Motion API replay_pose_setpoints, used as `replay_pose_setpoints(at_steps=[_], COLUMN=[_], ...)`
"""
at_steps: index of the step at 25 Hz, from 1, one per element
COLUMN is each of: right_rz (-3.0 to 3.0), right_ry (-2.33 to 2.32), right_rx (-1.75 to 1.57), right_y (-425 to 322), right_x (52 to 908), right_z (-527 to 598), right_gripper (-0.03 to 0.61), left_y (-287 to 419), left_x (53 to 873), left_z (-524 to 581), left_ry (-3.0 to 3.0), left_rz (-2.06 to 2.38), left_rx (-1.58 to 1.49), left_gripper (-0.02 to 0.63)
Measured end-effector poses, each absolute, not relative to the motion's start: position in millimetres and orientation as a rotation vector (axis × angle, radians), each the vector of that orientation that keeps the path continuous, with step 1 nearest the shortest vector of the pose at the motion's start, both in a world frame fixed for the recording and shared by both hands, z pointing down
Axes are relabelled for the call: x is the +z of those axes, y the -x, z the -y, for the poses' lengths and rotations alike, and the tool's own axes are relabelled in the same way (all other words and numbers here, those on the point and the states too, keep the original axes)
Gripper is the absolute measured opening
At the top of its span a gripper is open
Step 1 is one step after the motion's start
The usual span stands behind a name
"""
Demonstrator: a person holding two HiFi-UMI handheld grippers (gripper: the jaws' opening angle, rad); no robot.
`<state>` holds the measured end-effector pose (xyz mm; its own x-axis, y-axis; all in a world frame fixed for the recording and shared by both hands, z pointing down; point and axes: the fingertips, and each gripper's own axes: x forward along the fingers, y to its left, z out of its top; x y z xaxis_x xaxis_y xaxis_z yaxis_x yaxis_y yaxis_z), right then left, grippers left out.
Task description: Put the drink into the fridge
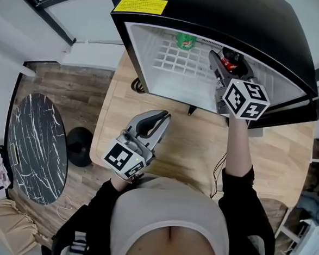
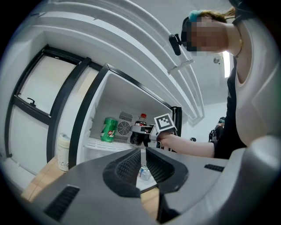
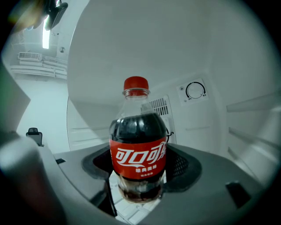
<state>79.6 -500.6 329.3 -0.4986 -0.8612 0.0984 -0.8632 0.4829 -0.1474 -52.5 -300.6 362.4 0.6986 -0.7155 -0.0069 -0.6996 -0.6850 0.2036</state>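
Observation:
A cola bottle (image 1: 229, 60) with a red cap and red label stands upright inside the open mini fridge (image 1: 211, 13), at the right of its white wire shelf (image 1: 178, 60). My right gripper (image 1: 225, 63) reaches into the fridge and is shut on the bottle (image 3: 138, 145), its pads (image 3: 184, 165) pressing the lower body. Whether the bottle's base touches the shelf is unclear. A green can (image 1: 185, 40) stands at the back of the same shelf. My left gripper (image 1: 163, 116) hovers over the table in front of the fridge, shut and empty, pointing at the fridge (image 2: 92, 114).
The fridge sits on a light wooden table (image 1: 190, 148) with a black cable (image 1: 219, 166) trailing off its front. A pale cup (image 2: 64, 151) stands on the table left of the fridge. A round black marble table (image 1: 35, 145) is on the floor at the left.

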Motion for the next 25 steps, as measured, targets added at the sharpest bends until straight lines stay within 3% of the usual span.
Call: replay_pose_setpoints(at_steps=[25], right_rz=[2.657], right_ry=[-1.544], right_rx=[0.289], right_y=[-79], right_x=[341], right_z=[508], right_gripper=[0.327], left_y=[52], left_x=[361], left_z=[305], left_ry=[-2.725], left_rz=[1.145], left_rx=[-0.13], left_gripper=[0.04])
